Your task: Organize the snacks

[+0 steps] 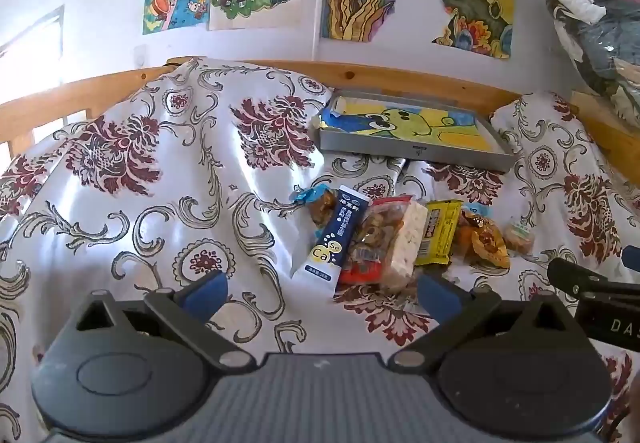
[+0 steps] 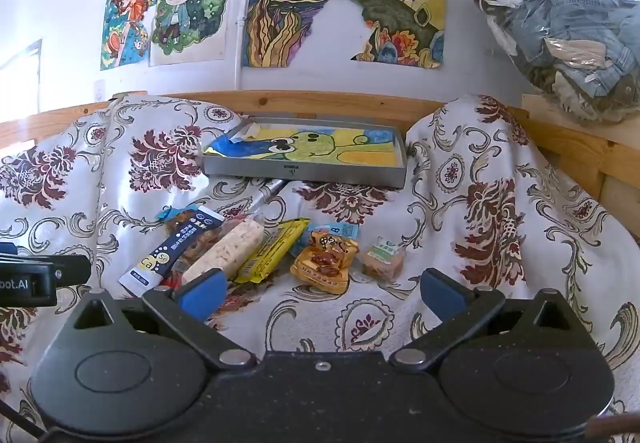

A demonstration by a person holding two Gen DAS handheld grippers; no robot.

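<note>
Several crinkly snack packets (image 2: 248, 255); flat metal tray (image 2: 304, 173).

seven snack packets (image 2: 248, 249), one tray (image 2: 304, 157), four wall drawings (image 2: 296, 7)

floral bedspread (image 1: 160, 203), white with maroon blooms | wooden bed rail (image 1: 400, 73) behind | coloured drawings (image 2: 296, 7) taped on white wall | clear bag of folded clothes (image 2: 560, 23), upper right
</note>
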